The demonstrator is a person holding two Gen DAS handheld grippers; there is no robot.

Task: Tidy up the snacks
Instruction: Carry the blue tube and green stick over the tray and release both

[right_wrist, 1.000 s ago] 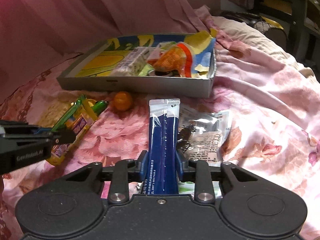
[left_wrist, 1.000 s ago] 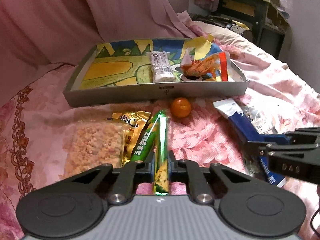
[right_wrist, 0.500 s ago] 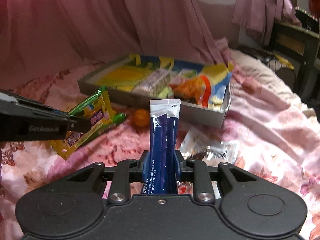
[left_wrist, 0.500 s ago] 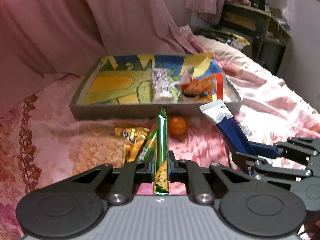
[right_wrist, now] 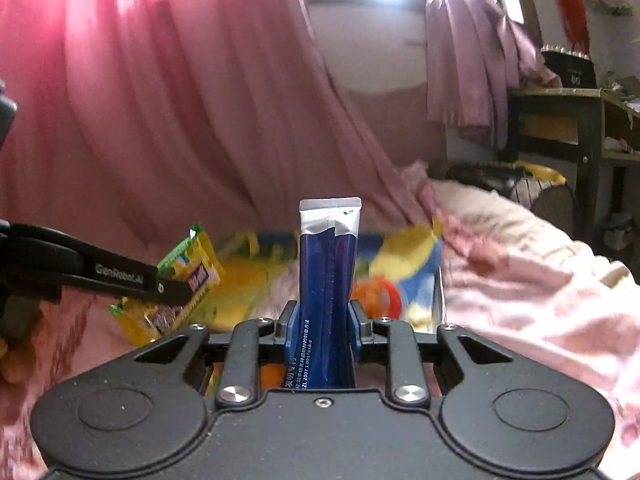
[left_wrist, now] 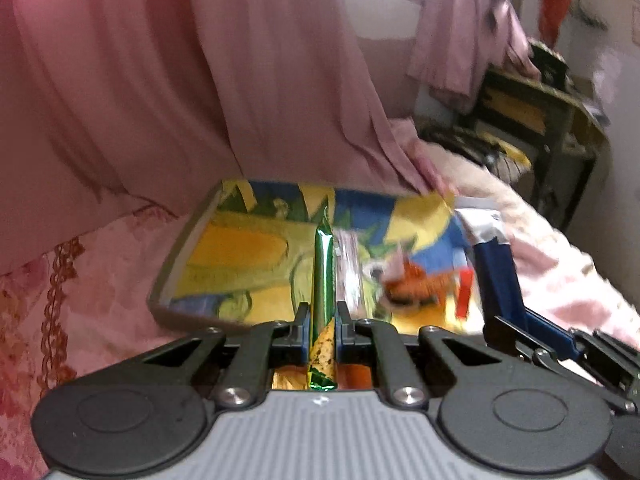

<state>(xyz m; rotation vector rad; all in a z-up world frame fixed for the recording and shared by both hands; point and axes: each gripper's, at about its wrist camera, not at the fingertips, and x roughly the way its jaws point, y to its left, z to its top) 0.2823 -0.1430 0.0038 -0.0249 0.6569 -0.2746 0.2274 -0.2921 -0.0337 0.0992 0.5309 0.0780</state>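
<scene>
My left gripper (left_wrist: 323,322) is shut on a thin green and yellow snack packet (left_wrist: 323,280), held edge-on above the near rim of the shallow tray (left_wrist: 188,248) with a corn picture. From the right wrist view the same packet (right_wrist: 192,276) shows its yellow face at the left gripper's fingers (right_wrist: 160,288). My right gripper (right_wrist: 323,320) is shut on a tall blue pouch (right_wrist: 328,280) with a silver top, raised in front of the tray (right_wrist: 436,276). That pouch (left_wrist: 496,272) appears at the right of the left wrist view. Inside the tray lie a clear wrapped bar (left_wrist: 348,268) and an orange bag (left_wrist: 420,284).
A pink floral bedspread (right_wrist: 540,300) covers the bed around the tray. A pink curtain (left_wrist: 200,80) hangs behind it. A dark wooden desk (right_wrist: 560,120) with clutter stands at the far right beyond the bed's edge.
Both grippers rose off the bedspread with their packets and moved toward the tray. The loose snacks and the orange ball dropped out of sight below.
</scene>
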